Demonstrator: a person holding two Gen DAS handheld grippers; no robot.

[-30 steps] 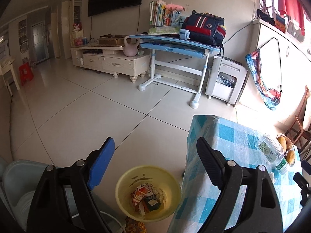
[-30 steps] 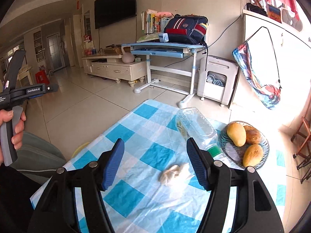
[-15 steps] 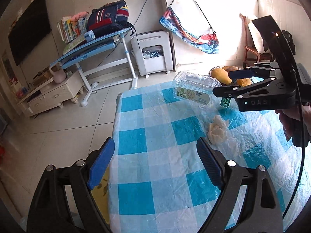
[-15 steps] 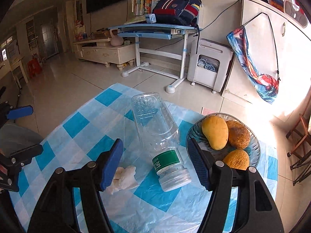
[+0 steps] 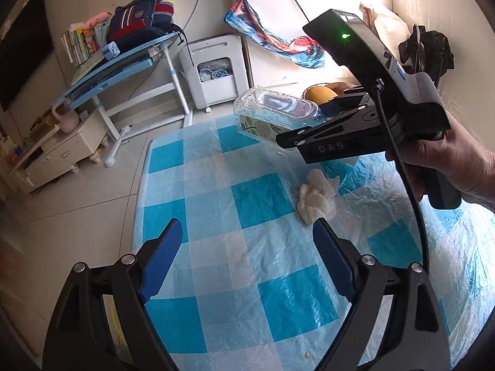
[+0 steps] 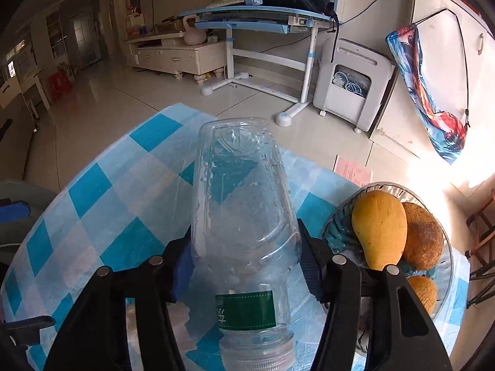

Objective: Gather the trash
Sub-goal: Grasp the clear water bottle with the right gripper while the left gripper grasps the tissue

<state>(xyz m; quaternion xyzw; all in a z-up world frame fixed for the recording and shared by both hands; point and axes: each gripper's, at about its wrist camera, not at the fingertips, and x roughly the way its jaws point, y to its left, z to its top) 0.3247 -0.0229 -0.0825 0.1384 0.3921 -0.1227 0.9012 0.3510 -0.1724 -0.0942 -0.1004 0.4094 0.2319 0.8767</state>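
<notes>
Right gripper (image 6: 244, 256) clamped on clear plastic bottle (image 6: 241, 216), left gripper (image 5: 247, 262) spread wide above checked tablecloth (image 5: 216, 204), crumpled tissue (image 5: 315, 196) nearby.

Bottle (image 6: 244, 216): clear, ribbed plastic, glossy; green paper-like label band. Surface (image 5: 216, 204): blue-and-white check covering under a wrinkled, shiny clear plastic film. Wad (image 5: 317, 199): white, crumpled, soft, tissue-like. Bowl (image 6: 337, 228): clear glass look. Mango (image 6: 379, 228): smooth, matt skin. Left claw (image 5: 244, 262): matt black plastic, ribbed blue pads, metal pins. Floor (image 6: 102, 99): glossy tile.
</notes>
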